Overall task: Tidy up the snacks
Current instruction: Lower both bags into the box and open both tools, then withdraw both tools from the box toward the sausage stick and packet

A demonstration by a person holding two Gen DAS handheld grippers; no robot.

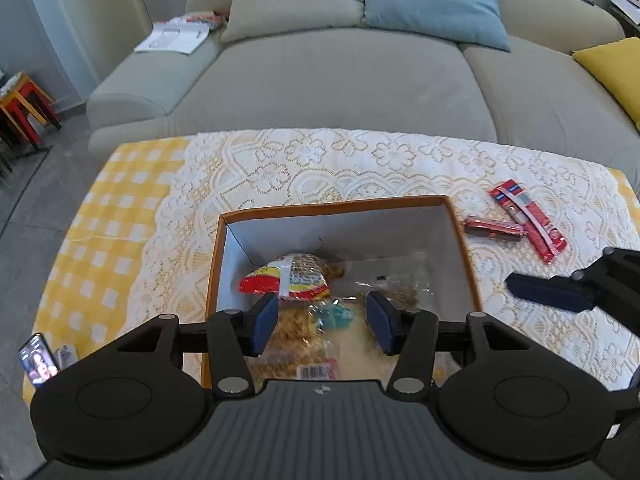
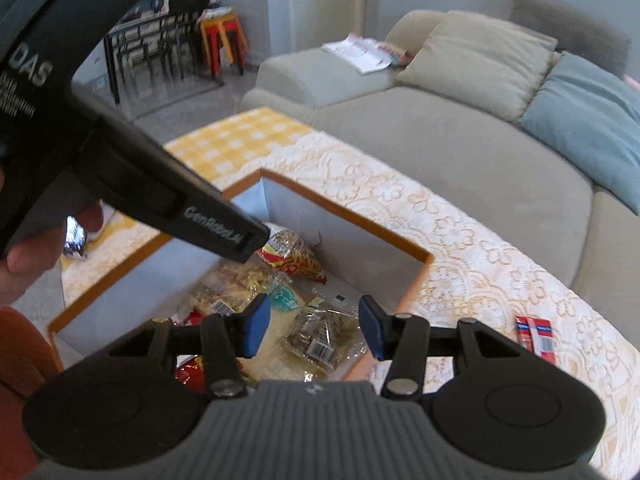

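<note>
While both grippers hang over the orange-rimmed box [image 1: 336,205] of snack bags, left gripper [image 1: 322,324] spread and empty, right gripper [image 2: 314,330] likewise, red sausage sticks [image 1: 528,218] on the lace cloth at frame right.

Lace tablecloth [image 1: 360,160], glossy plastic snack bags [image 1: 288,276]

Home living room: sofa [image 1: 320,76], cushions [image 1: 432,0], lace-covered table [image 1: 360,160].
</note>
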